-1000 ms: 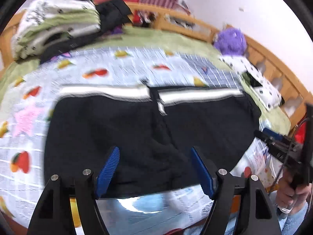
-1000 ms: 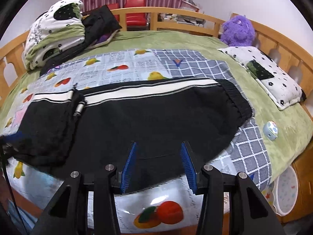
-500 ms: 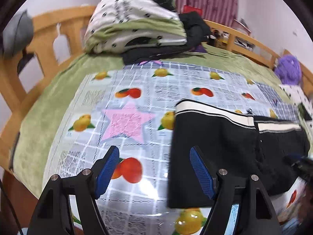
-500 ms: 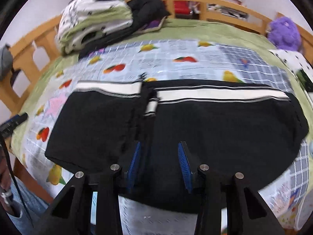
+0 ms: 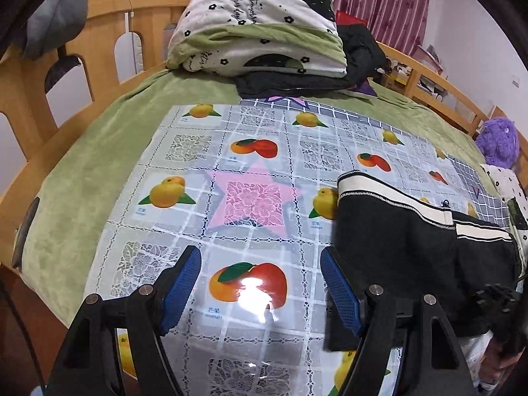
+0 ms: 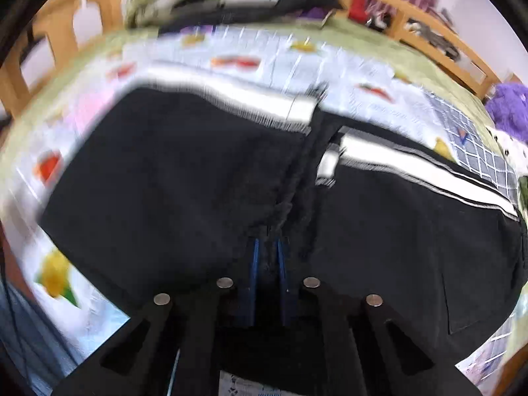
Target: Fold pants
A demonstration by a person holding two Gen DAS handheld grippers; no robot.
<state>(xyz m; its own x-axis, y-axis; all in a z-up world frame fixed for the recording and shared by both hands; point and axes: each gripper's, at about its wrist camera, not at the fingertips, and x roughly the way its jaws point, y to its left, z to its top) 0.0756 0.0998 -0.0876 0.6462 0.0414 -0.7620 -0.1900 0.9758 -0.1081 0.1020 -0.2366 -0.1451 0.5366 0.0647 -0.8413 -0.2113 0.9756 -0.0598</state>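
Observation:
The black pants with a white side stripe lie partly folded on the fruit-print cloth on the bed. My right gripper is shut on the near edge of the pants at the fold; the view is blurred. My left gripper is open and empty over the bare cloth, just left of the pants' end. Its right finger sits at the edge of the pants.
A folded quilt and dark clothes are stacked at the far side of the bed. The wooden bed rail runs along the left. A purple plush toy sits at the far right.
My right gripper has closed onto the near edge of the pants. My left gripper has swung left, off the pants and over the bare cloth, still open.

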